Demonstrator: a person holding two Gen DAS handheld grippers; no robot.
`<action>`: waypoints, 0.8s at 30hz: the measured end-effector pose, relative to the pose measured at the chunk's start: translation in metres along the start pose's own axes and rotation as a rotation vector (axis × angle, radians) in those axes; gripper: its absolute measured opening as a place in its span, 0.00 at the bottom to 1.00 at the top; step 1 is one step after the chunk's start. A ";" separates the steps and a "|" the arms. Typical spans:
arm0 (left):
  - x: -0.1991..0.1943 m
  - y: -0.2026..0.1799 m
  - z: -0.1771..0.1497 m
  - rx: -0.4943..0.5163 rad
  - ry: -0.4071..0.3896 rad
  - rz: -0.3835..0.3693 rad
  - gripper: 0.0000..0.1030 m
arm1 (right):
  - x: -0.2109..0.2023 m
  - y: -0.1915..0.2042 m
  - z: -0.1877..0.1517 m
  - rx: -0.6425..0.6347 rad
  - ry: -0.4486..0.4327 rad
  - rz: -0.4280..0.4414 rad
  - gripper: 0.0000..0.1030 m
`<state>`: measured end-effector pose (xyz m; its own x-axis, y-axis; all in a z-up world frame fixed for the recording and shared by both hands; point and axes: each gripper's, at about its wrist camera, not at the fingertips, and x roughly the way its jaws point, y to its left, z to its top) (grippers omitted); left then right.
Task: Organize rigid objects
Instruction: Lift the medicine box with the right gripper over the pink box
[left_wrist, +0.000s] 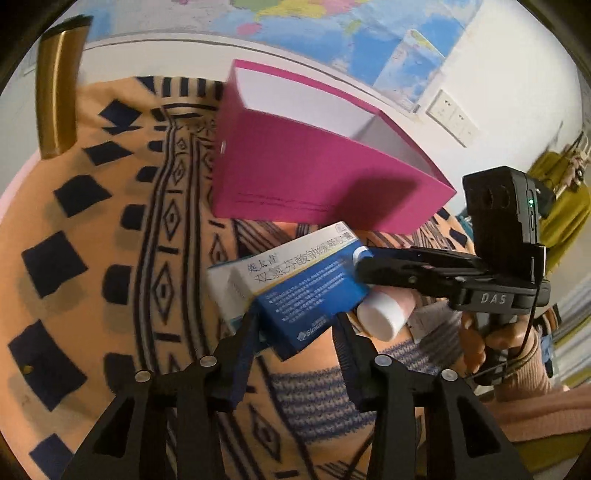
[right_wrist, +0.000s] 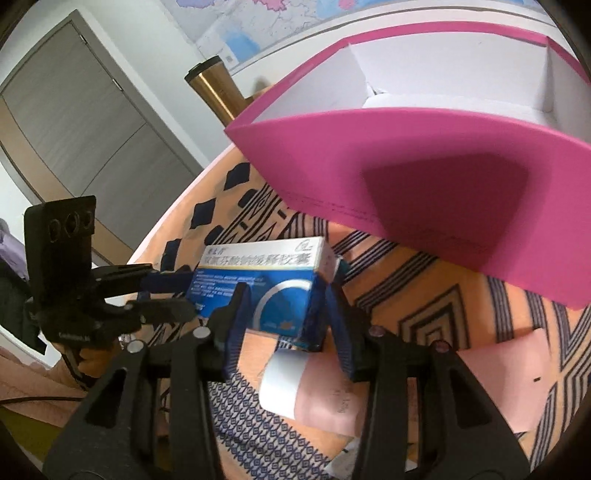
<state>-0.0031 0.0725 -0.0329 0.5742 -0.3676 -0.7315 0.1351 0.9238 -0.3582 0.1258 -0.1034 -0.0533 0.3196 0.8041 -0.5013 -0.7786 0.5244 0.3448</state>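
Patterned cloth over the counter (right_wrist: 461, 295), pink box (right_wrist: 424, 177) open behind. My right gripper (right_wrist: 284, 314) pinches the blue medicine carton (right_wrist: 266, 280) across its short sides; my left gripper (left_wrist: 295, 332) stands spread around its other end. Light, stiff card, crushable; hold flat faces.

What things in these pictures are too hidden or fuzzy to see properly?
- Pink box floor: left wrist view shows only its near wall; in the right wrist view the rim hides most of it.
- Blue medicine box: small print blurred in both views.
- White bottle: partly behind the right gripper; its label is unreadable.
- Gold tumbler: its top is cut by the left view's edge.
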 end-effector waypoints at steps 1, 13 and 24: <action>0.000 -0.002 0.001 0.008 0.000 0.003 0.40 | 0.000 0.001 0.000 -0.006 0.000 -0.014 0.42; -0.029 -0.033 0.044 0.132 -0.115 -0.021 0.40 | -0.056 0.017 0.015 -0.045 -0.133 -0.069 0.42; -0.040 -0.043 0.096 0.204 -0.203 0.021 0.40 | -0.081 0.022 0.049 -0.087 -0.222 -0.093 0.42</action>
<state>0.0454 0.0578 0.0674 0.7254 -0.3387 -0.5992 0.2697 0.9408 -0.2054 0.1092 -0.1434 0.0336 0.4956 0.8001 -0.3379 -0.7805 0.5810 0.2309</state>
